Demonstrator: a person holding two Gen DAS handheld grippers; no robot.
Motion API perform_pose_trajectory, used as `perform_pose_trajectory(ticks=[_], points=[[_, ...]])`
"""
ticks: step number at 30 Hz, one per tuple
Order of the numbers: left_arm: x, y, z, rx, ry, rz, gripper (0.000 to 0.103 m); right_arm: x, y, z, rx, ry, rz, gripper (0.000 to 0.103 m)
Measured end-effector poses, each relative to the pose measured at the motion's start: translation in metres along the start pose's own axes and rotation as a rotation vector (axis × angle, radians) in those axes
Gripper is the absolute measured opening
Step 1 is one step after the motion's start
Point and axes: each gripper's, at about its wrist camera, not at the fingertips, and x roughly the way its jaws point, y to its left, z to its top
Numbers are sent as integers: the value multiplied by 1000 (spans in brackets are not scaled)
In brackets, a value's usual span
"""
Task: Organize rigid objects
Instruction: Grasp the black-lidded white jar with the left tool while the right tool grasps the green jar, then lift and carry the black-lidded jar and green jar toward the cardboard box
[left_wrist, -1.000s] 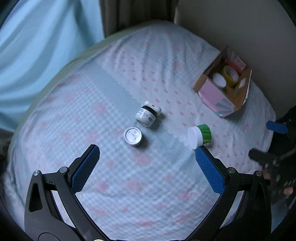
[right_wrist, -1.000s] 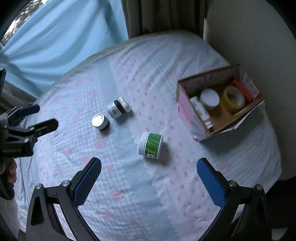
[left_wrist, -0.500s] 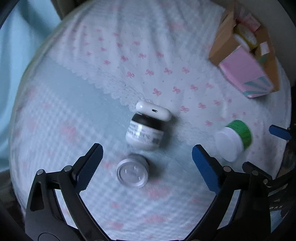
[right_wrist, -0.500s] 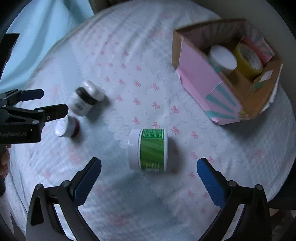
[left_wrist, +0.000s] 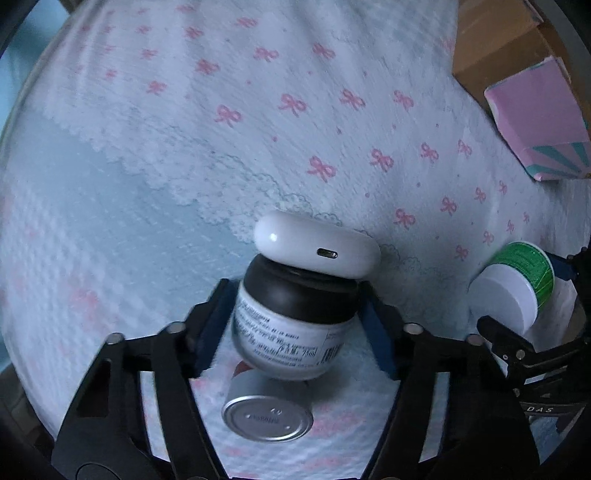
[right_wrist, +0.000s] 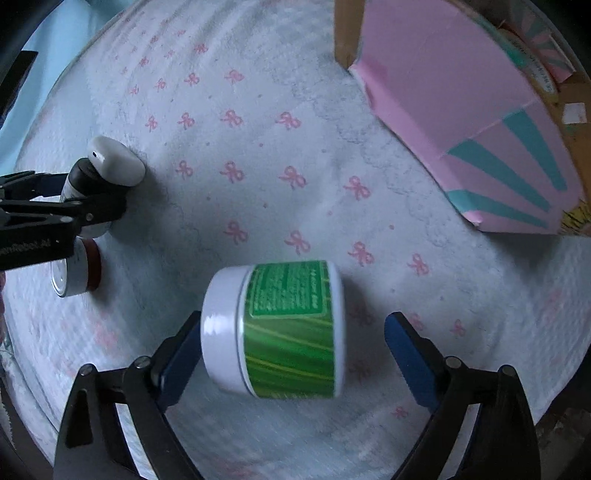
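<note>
My left gripper points straight down, and its jaws are closing on a silver jar with a black lid; both blue pads touch its sides. A white earbud case leans against the jar's lid. A small round tin lies just below the jar. My right gripper straddles a green-labelled jar with a white lid that lies on its side. Those jaws are also closing: the left pad touches the lid, the right pad stands apart from the base.
An open cardboard box with a pink and teal wall stands at the upper right, also seen as the box. Everything rests on a soft white cover with pink bows. The two grippers work close together.
Both grippers dropped toward the cover. The left jaws narrowed from wide open onto the black-lidded jar. The right gripper came down over the green jar and narrowed slightly.
</note>
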Motion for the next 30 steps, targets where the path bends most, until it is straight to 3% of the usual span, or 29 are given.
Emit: perform_pose_trajectory(ticks=[2,4,9,16,24,30], points=[[2,0,1,14,-6,10,57,3,2,1,-8,16,7,65],[0,1,2,30,-14,15,57,7,5,2,-11,27,27,53],[-2,-10,0,59,-26,44,57,6,15,2,-31,24,18,53],[-16,-29,-11,18,-58,41,57,-2,7,-5,-27,13,23,53],[-67,-41,-40,-47,-123,54,57,-37,-1,-17,-48,-32,52,52],[-116,-53,-82,-155,-195,51,57,-76,-3,-34,-92,-79,84,52]])
